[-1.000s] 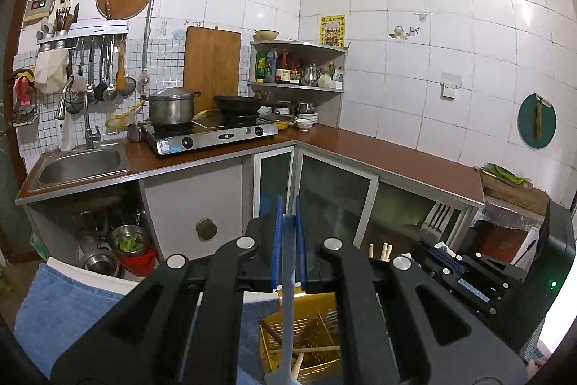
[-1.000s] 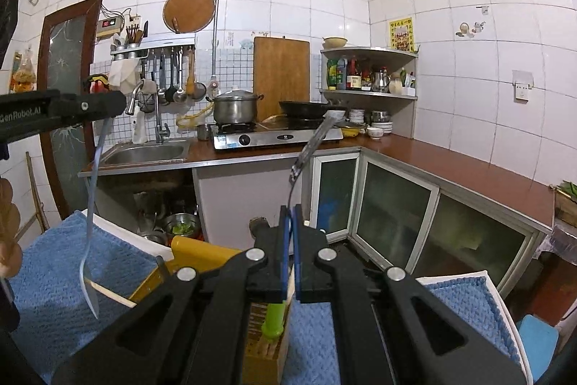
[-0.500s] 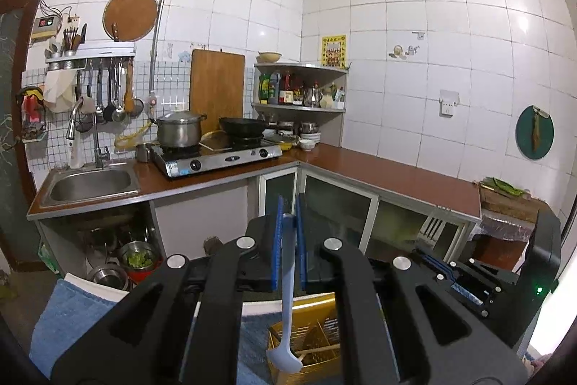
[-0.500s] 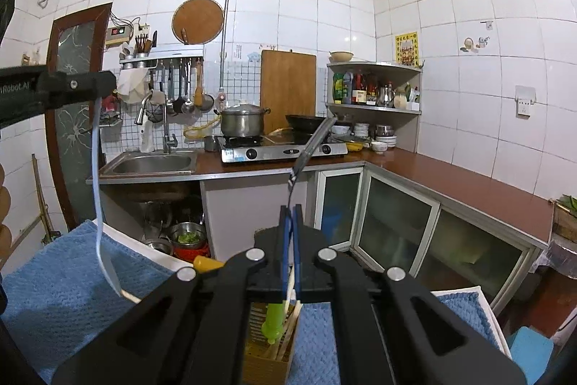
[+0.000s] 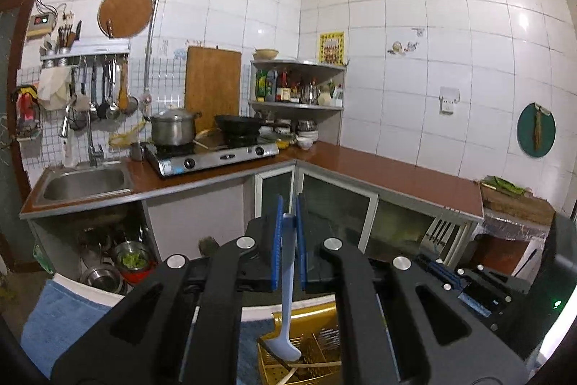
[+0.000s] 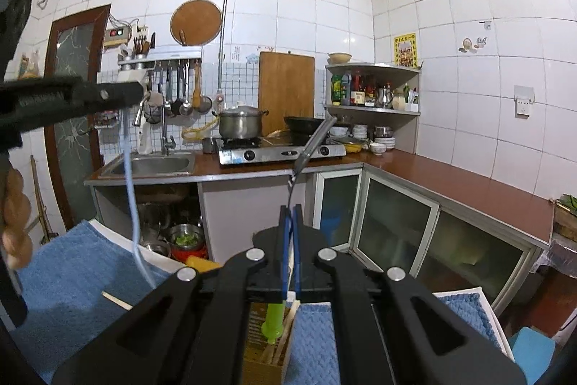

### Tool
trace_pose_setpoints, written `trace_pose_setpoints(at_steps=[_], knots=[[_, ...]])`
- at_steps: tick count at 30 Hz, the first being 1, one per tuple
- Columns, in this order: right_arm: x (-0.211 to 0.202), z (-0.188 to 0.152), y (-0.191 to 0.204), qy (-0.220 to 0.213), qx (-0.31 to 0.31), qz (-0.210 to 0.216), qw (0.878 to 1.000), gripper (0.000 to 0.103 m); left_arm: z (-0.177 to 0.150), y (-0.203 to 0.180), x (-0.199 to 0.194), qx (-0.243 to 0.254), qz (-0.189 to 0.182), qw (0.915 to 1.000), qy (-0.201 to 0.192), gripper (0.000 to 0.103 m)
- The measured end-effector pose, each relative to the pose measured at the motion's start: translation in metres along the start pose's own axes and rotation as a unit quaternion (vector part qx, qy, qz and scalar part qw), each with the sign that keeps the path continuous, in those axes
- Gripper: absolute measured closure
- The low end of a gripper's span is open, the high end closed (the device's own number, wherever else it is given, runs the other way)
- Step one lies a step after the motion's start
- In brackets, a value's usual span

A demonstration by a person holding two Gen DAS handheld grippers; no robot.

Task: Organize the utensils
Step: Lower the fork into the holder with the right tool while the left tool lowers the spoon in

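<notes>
Left wrist view: the left gripper [image 5: 287,215] has its blue-padded fingers [image 5: 277,222] clamped on the handle of a pale blue spoon [image 5: 288,280], which hangs straight down with its bowl end dangling just over a yellow utensil basket [image 5: 277,320] sitting on a blue towel [image 5: 54,323]. A couple of wooden chopsticks [image 5: 317,365] lie in the basket. Behind it all there's the brown worktop [image 5: 378,168] with a sink [image 5: 84,183] and a gas stove [image 5: 216,156] carrying a steel pot [image 5: 173,128]. Right wrist view: the right gripper [image 6: 291,215] is pinched tight on a thin metal utensil [image 6: 313,143] that sticks up and tilts off to the right; can't really tell what kind it is. Below those fingers a green-handled thing [image 6: 274,322] stands in the yellow basket [image 6: 259,356] with some chopsticks beside it. Off to the left you can see the other gripper [image 6: 119,92] from the side, the blue spoon [image 6: 131,204] hanging from it above the towel [image 6: 72,284], and one loose chopstick [image 6: 117,300] lying on the towel.
</notes>
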State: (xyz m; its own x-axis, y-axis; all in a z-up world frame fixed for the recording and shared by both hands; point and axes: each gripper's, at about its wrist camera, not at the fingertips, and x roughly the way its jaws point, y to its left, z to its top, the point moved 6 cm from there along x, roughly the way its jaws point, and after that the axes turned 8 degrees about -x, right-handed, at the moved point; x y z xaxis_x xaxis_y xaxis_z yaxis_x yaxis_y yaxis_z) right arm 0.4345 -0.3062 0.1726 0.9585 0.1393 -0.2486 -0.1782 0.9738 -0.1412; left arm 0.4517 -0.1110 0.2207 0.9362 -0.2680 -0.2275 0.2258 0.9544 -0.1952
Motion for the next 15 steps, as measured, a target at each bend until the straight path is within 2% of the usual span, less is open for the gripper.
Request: trace_pose_setpoints(at_steps=[7,15], knots=[[0.018,-0.028,0.003,0.017,0.009,0.011,1.0,0.101,-0.042,0.01,0.034,0.003,0.001,0.9993,0.038,0.097],[0.03,-0.064,0.02,0.04,-0.009,0.018,0.999,0.101,-0.09,0.023,0.047,0.01,0.013,0.9966,0.08,0.097]])
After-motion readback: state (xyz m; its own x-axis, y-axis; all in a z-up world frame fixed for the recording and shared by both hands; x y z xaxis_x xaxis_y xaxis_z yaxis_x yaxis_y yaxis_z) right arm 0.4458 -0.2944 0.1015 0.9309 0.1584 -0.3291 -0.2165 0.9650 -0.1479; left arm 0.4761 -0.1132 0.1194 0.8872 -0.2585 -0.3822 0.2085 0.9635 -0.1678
